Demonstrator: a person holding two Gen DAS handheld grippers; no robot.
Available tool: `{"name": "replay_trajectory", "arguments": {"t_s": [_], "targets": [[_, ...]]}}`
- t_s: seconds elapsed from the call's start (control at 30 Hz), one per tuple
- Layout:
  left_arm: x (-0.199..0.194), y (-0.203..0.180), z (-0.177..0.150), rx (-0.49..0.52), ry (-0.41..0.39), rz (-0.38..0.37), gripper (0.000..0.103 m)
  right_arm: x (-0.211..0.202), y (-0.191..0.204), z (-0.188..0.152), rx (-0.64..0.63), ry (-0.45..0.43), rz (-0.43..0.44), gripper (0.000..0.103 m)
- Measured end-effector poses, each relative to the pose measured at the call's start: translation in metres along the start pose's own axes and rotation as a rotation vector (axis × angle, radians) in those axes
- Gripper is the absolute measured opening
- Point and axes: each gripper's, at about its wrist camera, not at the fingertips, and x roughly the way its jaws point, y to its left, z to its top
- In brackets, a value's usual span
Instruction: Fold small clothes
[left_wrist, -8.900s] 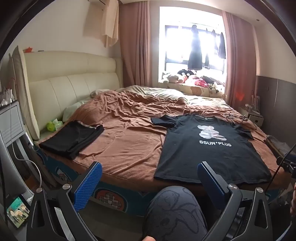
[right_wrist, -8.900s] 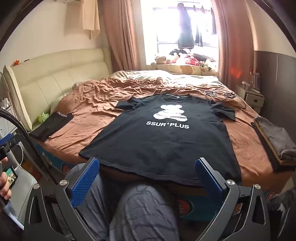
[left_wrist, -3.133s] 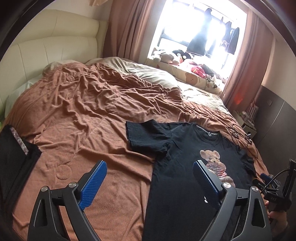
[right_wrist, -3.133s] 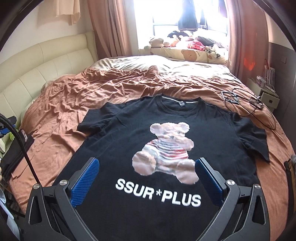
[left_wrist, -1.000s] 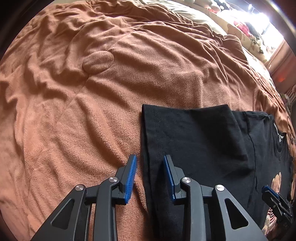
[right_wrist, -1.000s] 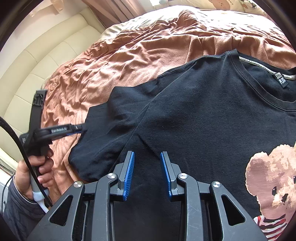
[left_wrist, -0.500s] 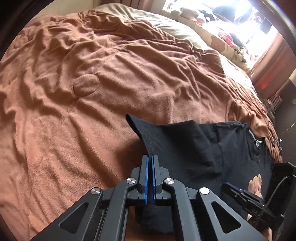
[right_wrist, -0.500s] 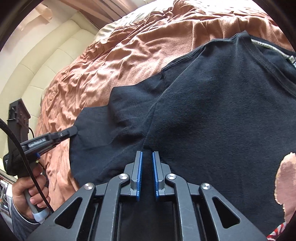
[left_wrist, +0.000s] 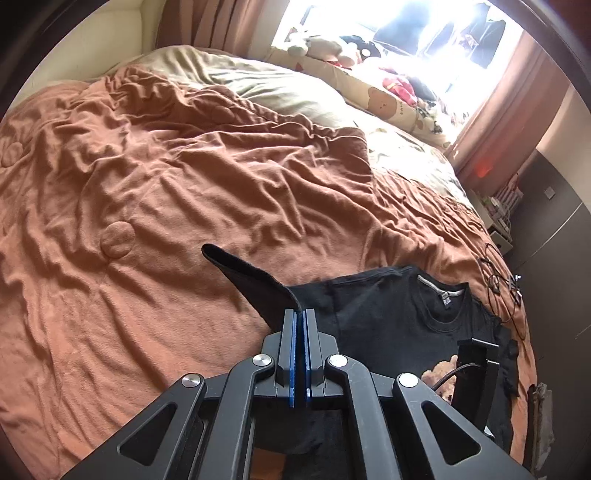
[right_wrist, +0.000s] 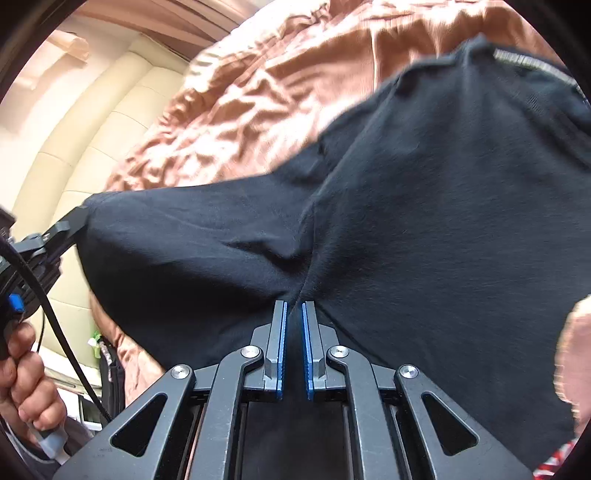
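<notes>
A black T-shirt (left_wrist: 391, 306) with a bear print lies on the brown bed cover (left_wrist: 184, 192). My left gripper (left_wrist: 299, 314) is shut on the hem of its sleeve (left_wrist: 255, 284), which is lifted off the bed into a peak. In the right wrist view the left gripper (right_wrist: 79, 216) pulls that sleeve (right_wrist: 177, 236) up and to the left. My right gripper (right_wrist: 294, 306) is shut on a pinch of the T-shirt (right_wrist: 443, 206) fabric near the armpit seam, where creases converge between its blue pads.
A cream padded headboard (right_wrist: 85, 155) stands at the left. Cream bedding (left_wrist: 280, 88) and soft toys (left_wrist: 325, 44) lie below the bright window. Black cables (left_wrist: 498, 288) rest on the cover's right side. A person's hand (right_wrist: 26, 384) holds the left gripper's handle.
Both grippers closed on the shirt. The left one has risen with the sleeve, lifting it off the bed. The right one stays low, pinching fabric by the armpit.
</notes>
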Motion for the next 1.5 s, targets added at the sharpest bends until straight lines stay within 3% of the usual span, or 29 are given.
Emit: {"name": "replay_trajectory", "arguments": {"t_s": [0.23,0.4,0.47,0.63,0.77,0.83,0.9,0.97,1.17,1.5], "targets": [[-0.004,-0.057,-0.008,0.057,0.012,-0.045,0.003,-0.057,-0.023,-0.002,0.003,-0.025,-0.065,0.011],[0.001,-0.096,-0.018,0.096,0.036,-0.066,0.003,-0.092,-0.037,-0.004,0.022,-0.063,-0.106,0.04],[0.005,-0.11,-0.022,0.108,0.046,-0.075,0.003,-0.104,-0.041,-0.006,0.037,-0.077,-0.113,0.045],[0.02,-0.141,-0.036,0.134,0.082,-0.108,0.003,-0.138,-0.062,-0.019,0.067,-0.092,-0.142,0.047],[0.038,-0.163,-0.053,0.178,0.164,-0.167,0.003,-0.151,-0.075,-0.027,0.092,-0.086,-0.155,0.047],[0.04,-0.167,-0.058,0.196,0.178,-0.162,0.016,-0.152,-0.078,-0.027,0.102,-0.08,-0.16,0.048],[0.036,-0.161,-0.058,0.19,0.161,-0.146,0.027,-0.154,-0.082,-0.025,0.113,-0.081,-0.155,0.055],[0.032,-0.151,-0.057,0.181,0.14,-0.114,0.031,-0.154,-0.085,-0.024,0.12,-0.085,-0.14,0.06],[0.038,-0.1,-0.058,0.121,0.145,0.008,0.031,-0.13,-0.083,-0.015,0.095,-0.078,-0.143,0.06],[0.064,-0.027,-0.092,0.069,0.219,0.096,0.031,-0.089,-0.081,0.007,0.032,-0.102,-0.229,0.06]]}}
